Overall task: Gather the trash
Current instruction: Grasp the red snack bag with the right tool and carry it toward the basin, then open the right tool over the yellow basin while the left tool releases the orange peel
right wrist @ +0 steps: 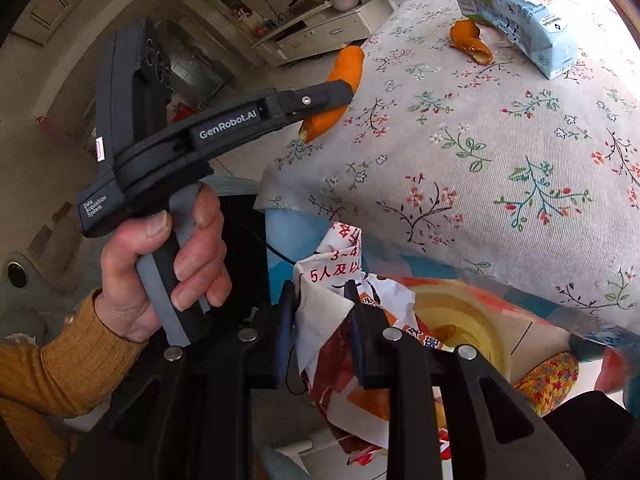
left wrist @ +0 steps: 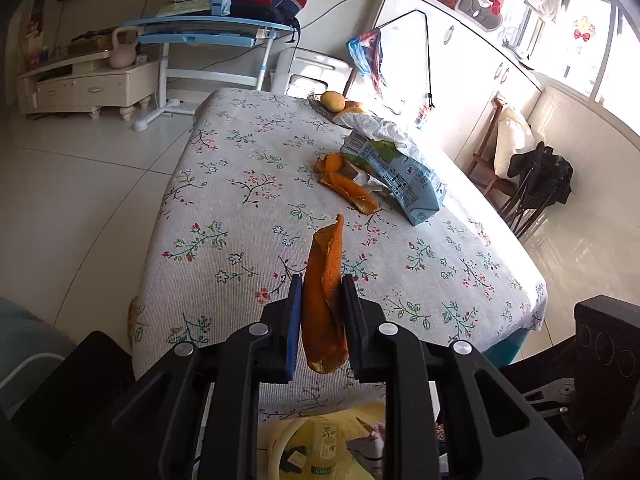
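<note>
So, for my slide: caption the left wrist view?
Left gripper clamps orange peel above floral tablecloth.

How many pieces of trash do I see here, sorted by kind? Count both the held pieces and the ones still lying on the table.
Orange peel: 3, one held, two on the table
Milk carton: 1
White tissue: 1
Printed paper wrapper: 1, held
Total: 6

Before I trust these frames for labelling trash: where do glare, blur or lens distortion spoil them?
Left wrist view: sunlight blows out the far right of the table beside the milk carton; fisheye bends the edges. The orange peel in the left tool is sharp. Right wrist view: glare upper right, blur lower right; the printed paper is readable.
</note>
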`<state>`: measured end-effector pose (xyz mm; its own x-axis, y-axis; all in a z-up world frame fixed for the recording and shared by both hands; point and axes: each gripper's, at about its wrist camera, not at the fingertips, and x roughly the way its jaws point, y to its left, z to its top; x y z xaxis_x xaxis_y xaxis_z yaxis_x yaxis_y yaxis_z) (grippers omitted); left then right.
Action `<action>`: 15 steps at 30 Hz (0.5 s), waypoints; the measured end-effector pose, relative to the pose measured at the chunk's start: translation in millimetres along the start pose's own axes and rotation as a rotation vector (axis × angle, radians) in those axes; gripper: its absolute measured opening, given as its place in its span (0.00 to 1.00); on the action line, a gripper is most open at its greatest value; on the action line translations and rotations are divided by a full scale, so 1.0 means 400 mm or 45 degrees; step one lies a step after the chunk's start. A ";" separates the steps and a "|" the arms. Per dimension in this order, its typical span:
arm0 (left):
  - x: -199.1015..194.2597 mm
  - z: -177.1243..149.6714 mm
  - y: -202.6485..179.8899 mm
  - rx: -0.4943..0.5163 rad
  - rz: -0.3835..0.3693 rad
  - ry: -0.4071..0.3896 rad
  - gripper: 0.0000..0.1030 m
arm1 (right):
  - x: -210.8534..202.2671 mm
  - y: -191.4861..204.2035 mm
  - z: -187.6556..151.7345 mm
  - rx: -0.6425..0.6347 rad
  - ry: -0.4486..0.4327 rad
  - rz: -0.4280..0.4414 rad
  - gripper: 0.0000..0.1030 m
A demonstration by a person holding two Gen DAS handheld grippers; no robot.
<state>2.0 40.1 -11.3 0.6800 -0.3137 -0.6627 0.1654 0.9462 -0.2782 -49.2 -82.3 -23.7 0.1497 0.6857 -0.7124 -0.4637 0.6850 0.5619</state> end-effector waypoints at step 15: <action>-0.040 -0.114 -0.076 0.151 -0.093 0.112 0.19 | -0.119 -0.061 -0.027 0.142 -0.245 -0.196 0.49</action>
<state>-46.4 12.5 -23.8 0.5988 -0.3827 -0.7035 0.2987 0.9218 -0.2472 -54.5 -134.3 -7.8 0.3791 0.5981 -0.7061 -0.3254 0.8005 0.5034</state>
